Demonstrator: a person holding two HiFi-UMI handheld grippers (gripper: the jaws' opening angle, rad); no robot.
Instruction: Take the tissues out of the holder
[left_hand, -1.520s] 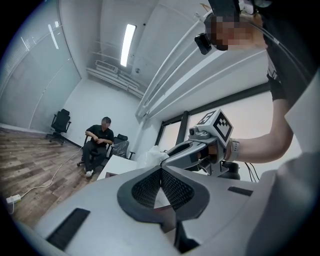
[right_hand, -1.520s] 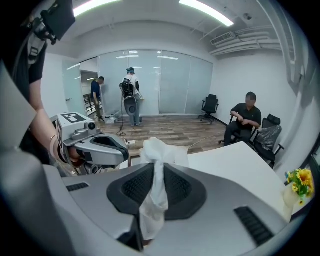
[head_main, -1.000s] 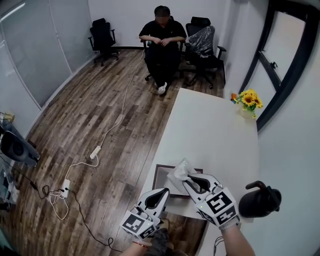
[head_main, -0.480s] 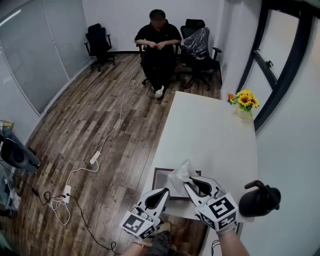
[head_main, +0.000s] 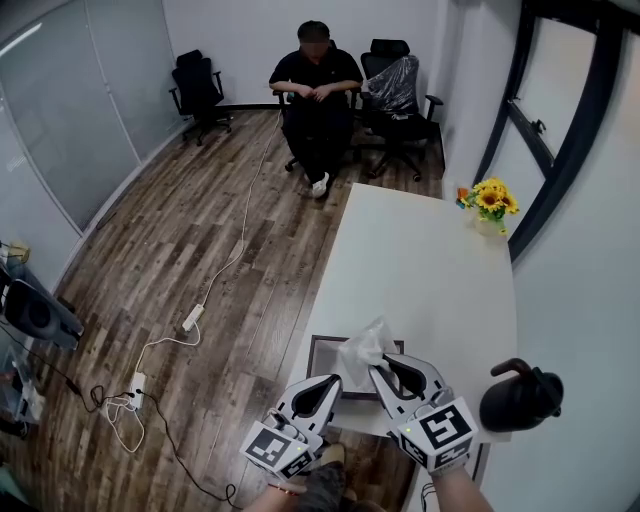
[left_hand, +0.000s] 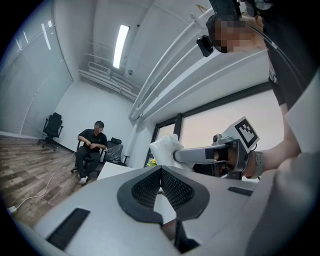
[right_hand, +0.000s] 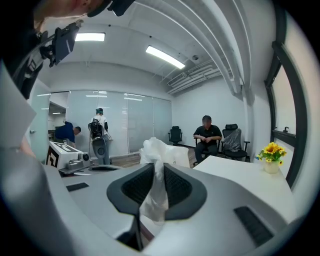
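Observation:
The dark rectangular tissue holder (head_main: 316, 356) lies at the near left edge of the white table (head_main: 430, 270). My right gripper (head_main: 378, 372) hovers just above it, shut on a crumpled white tissue (head_main: 362, 346) that sticks up past its fingertips. The right gripper view has the tissue (right_hand: 156, 150) pinched between the two dark pads, with a tail hanging below. My left gripper (head_main: 333, 381) is beside it on the left, off the table edge, shut with nothing in it. From the left gripper view, the tissue (left_hand: 165, 146) and the right gripper (left_hand: 178, 155) show ahead to the right.
A black jug (head_main: 515, 398) stands at the table's near right corner. A vase of sunflowers (head_main: 490, 205) sits at the far right edge. A person (head_main: 315, 90) sits on a chair beyond the table. A power strip and cable (head_main: 190, 318) lie on the wooden floor.
My right gripper has risen slightly and tilted, still holding the tissue. The left gripper has stayed put.

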